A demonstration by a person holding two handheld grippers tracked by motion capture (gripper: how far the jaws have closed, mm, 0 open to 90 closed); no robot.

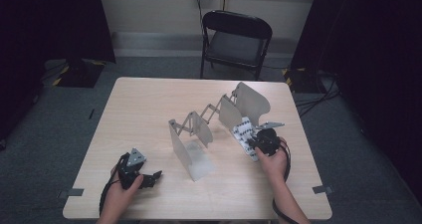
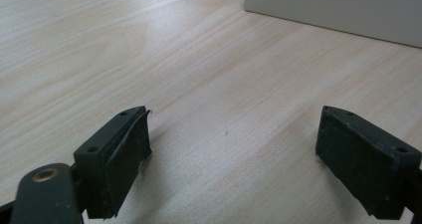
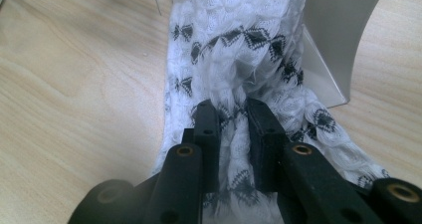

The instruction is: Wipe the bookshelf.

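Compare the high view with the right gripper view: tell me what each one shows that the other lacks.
High view alone: the folding chair, the left gripper with open jaws low on the table, and the whole extending divider rack.

Right gripper view alone: the right gripper pinching a fold of the white knit cloth with black diamond patterns.

Both: the cloth beside a grey rack panel on the wooden tabletop.
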